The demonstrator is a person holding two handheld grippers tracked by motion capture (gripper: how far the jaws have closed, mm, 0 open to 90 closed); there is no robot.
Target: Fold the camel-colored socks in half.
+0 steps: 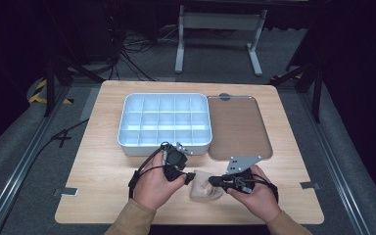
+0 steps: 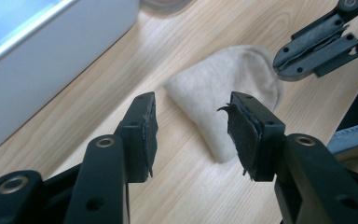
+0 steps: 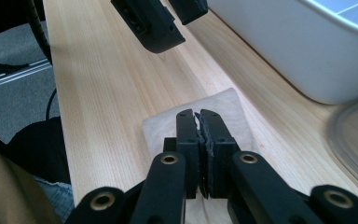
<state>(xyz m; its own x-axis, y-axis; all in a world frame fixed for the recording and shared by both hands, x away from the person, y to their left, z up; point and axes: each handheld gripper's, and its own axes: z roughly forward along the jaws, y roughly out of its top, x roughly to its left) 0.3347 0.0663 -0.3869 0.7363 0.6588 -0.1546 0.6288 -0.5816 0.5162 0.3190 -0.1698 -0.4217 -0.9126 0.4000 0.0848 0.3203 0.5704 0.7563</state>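
A beige sock (image 1: pixel 203 188) lies on the wooden table near its front edge, between the person's two hands. My left gripper (image 1: pixel 188 177) is at the sock's left end. In the left gripper view this gripper (image 2: pixel 191 130) is open, its pads hovering to either side of the sock (image 2: pixel 223 88) without touching it. My right gripper (image 1: pixel 214 180) comes in from the right and is shut. In the right gripper view its pads (image 3: pixel 198 116) press together above the sock (image 3: pixel 228 107) with no cloth visible between them. Its tips (image 2: pixel 279 67) sit at the sock's far edge.
A white compartment box (image 1: pixel 127 142) stands just behind the hands, several empty cells showing. A clear brownish lid (image 1: pixel 237 127) lies flat to its right. Bare wood extends left and right of the hands. The table's front edge is close below.
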